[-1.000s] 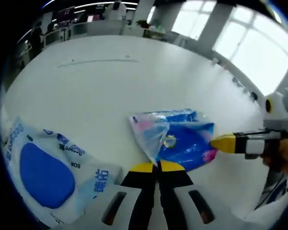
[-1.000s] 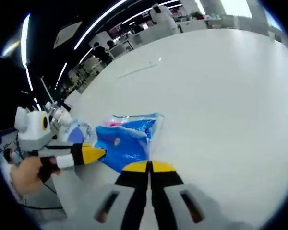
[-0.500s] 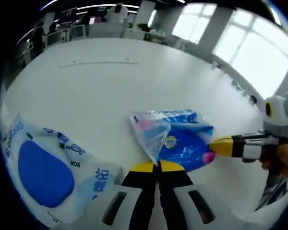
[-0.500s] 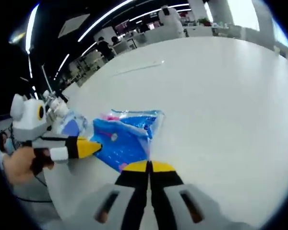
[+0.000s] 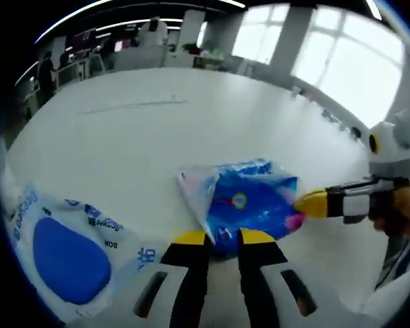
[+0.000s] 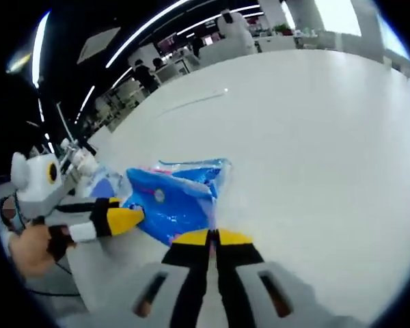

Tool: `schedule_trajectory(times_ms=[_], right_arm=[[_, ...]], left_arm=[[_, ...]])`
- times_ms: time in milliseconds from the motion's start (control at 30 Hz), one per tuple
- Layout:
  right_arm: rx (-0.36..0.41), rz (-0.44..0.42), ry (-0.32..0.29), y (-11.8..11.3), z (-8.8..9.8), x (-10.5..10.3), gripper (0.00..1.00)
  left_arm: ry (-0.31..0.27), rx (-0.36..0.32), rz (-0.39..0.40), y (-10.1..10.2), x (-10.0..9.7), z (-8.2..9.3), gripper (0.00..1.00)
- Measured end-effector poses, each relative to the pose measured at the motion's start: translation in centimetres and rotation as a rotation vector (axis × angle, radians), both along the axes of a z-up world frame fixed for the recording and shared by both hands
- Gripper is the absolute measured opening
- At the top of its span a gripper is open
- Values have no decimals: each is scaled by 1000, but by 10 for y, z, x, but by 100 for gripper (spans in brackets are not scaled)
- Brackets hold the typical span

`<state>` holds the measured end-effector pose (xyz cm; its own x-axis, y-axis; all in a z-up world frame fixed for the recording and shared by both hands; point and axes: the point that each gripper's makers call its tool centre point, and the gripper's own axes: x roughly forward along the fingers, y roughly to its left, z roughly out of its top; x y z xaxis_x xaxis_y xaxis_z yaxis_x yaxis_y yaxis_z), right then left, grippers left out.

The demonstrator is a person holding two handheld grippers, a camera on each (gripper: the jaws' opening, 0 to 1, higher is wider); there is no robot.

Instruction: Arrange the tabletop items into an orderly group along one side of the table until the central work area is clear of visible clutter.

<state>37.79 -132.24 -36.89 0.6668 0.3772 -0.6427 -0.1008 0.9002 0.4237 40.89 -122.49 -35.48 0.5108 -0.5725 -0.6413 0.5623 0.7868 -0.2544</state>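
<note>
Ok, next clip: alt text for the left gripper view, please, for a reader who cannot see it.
The left gripper, jaws parted, sits at the near edge of a blue plastic packet on a white table, while the right gripper meets the packet's far side. A white pack with a blue oval lies nearby.

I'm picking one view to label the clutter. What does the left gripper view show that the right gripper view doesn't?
Left gripper view: the large white wipes pack with a blue oval label lies in plain sight, and the left hand-held gripper stands open at the blue plastic packet. Right gripper view: the right hand-held gripper is shut on that packet's edge, and there the wipes pack is mostly hidden behind the left hand-held gripper. Both share the packet and the white table.
</note>
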Motion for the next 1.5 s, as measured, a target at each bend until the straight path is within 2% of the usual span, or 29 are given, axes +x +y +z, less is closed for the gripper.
schedule_trajectory(times_ms=[33, 100, 133, 233, 300, 400, 467, 567, 667, 700, 733, 867, 1000, 1133, 1233, 1500], right_arm=[[35, -16, -13, 2, 6, 2, 19], [-28, -6, -29, -3, 10, 1, 30], [-78, 19, -37, -6, 11, 0, 32], [8, -13, -60, -1, 20, 2, 31], [-8, -13, -63, -4, 21, 1, 32], [-11, -22, -74, -8, 25, 0, 34], [-9, -25, -90, -10, 29, 0, 34], [1, -31, -118, -12, 37, 0, 39], [19, -34, -142, -11, 43, 0, 51], [23, -37, -141, -10, 43, -1, 57], [26, -38, -137, -10, 43, -2, 61], [32, -34, -133, -7, 44, -6, 73], [44, -24, -136, -3, 49, -10, 73], [60, -21, -145, 2, 54, -15, 72], [89, -33, -143, 4, 54, -19, 71], [103, -41, -144, 8, 58, -30, 70]], left_arm=[[-8, -11, 8, -1, 1, 4, 21], [-12, -26, 10, -2, 0, 9, 23], [-24, -36, 4, -5, -1, 13, 25], [-22, -39, 2, -6, -4, 13, 34], [-11, -27, 19, -4, -6, 10, 41], [5, -32, 19, -3, -10, 9, 45], [-27, -30, 30, -1, -7, 15, 50], [-136, -83, 67, -1, 6, 39, 64], [-214, -96, 94, 2, 13, 51, 86], [-219, -93, 96, 3, 13, 52, 93], [-215, -91, 98, 4, 12, 52, 95], [-198, -97, 104, 10, 10, 54, 96], [-214, -80, 130, 21, 7, 57, 97], [-213, -91, 143, 28, 3, 59, 96], [-220, -68, 142, 35, -1, 61, 96], [-226, -37, 161, 55, -7, 68, 93]])
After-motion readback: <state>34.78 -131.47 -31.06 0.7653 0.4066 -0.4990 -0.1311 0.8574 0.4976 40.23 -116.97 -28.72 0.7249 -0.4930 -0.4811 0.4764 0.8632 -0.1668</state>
